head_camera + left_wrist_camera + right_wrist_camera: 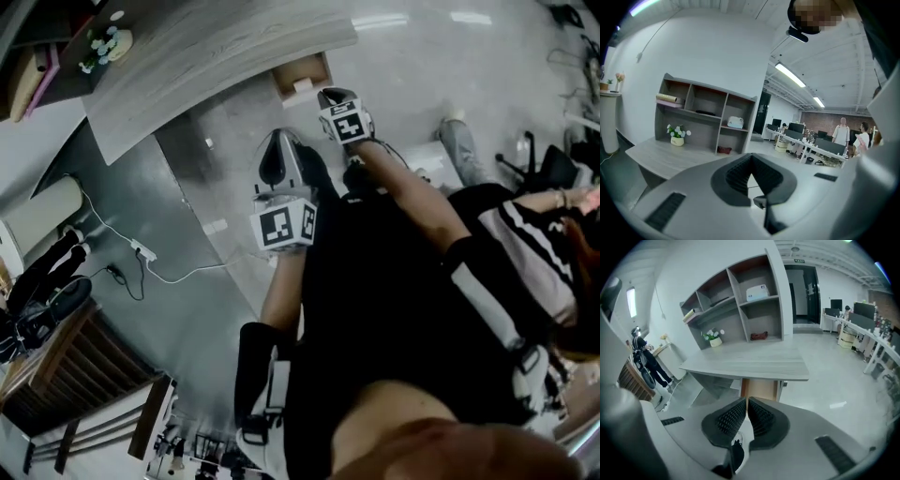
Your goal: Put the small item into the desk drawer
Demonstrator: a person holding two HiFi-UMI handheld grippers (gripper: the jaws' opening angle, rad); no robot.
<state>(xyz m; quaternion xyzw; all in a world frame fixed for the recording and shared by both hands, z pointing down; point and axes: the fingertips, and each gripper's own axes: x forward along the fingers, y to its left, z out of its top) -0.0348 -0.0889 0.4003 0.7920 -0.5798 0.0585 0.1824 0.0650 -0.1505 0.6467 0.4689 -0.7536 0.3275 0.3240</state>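
The grey wooden desk [202, 56] lies at the top of the head view, with a light wooden drawer [302, 73] standing out from under its edge. A small white thing [302, 84] shows in that drawer. My right gripper [336, 96] hangs just beside the drawer; in the right gripper view its ribbed pads [736, 416] lie together with nothing between them, above the drawer [759, 388]. My left gripper [278, 155] is lower in the head view, over the grey floor. Its jaws [751, 159] meet at the tips and are empty, pointing toward the desk [661, 157].
A grey shelf unit [705, 117] on the desk holds a flower pot [677, 139], a white box [735, 123] and a red thing [759, 336]. A white power strip [142, 251] and cable lie on the floor. A wooden rack [80, 370] stands at the lower left. People stand at far desks [843, 133].
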